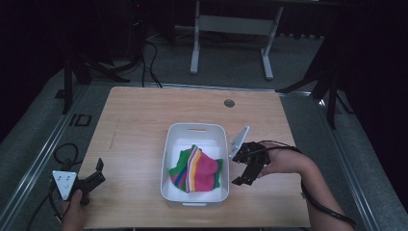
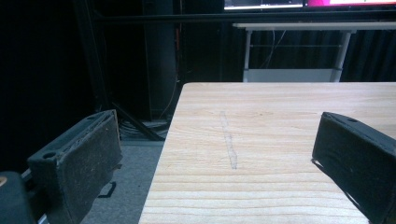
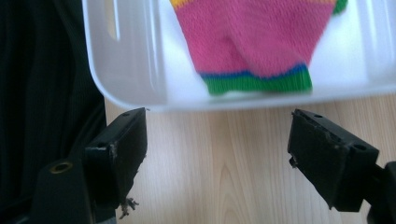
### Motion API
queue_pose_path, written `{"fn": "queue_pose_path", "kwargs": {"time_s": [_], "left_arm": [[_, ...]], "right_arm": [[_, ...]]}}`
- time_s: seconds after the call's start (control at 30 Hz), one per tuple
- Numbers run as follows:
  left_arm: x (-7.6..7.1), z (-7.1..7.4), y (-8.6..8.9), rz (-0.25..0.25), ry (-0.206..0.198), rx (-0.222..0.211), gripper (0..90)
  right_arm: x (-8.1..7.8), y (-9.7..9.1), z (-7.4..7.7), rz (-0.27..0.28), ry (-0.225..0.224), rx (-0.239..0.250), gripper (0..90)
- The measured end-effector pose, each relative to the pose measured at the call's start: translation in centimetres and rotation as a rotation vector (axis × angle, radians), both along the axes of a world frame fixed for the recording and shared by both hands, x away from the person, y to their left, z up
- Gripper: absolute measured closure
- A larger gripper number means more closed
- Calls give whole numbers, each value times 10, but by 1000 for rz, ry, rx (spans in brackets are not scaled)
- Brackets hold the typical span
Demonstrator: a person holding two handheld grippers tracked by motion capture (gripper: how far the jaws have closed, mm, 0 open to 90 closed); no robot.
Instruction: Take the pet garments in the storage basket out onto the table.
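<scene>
Room: dark, with a grey floor, black stands, and a white frame behind the wooden desk (image 1: 134,125).
Bin: one white plastic bin (image 1: 169,144) stands at the desk's near middle.
Sock: one knitted striped sock (image 1: 197,169), pink with green, blue and yellow bands, lies bunched inside the bin.
Right tool (image 1: 242,169): just beside the bin's right wall, jaws released and empty, over bare wood; the sock lies to its left, across the rim.
Left tool (image 1: 95,177): at the desk's near left corner, well apart from the bin, jaws released, nothing between them.
Nearer hand: the right, by far.
Count: one sock, one bin, two tools.
</scene>
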State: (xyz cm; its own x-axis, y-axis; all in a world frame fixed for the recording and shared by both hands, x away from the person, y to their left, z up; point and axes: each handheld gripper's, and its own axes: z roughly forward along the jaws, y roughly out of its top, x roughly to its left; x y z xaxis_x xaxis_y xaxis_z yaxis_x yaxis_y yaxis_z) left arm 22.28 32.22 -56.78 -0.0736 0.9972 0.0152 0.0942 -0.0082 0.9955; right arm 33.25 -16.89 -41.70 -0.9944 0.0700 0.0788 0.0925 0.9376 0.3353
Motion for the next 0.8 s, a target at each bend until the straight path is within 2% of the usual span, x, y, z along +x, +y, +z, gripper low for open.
{"fn": "queue_pose_path", "kwargs": {"time_s": [0.3, 0.57, 0.8], "left_arm": [[0, 0, 0, -3, 0, -1, 18], [0, 0, 1, -6, 1, -3, 18], [0, 0, 1, -9, 2, -4, 18]], "right_arm": [[9, 33, -9, 34, 11, 4, 200], [17, 60, -20, 39, -1, 11, 205], [22, 81, -34, 47, 11, 8, 208]]}}
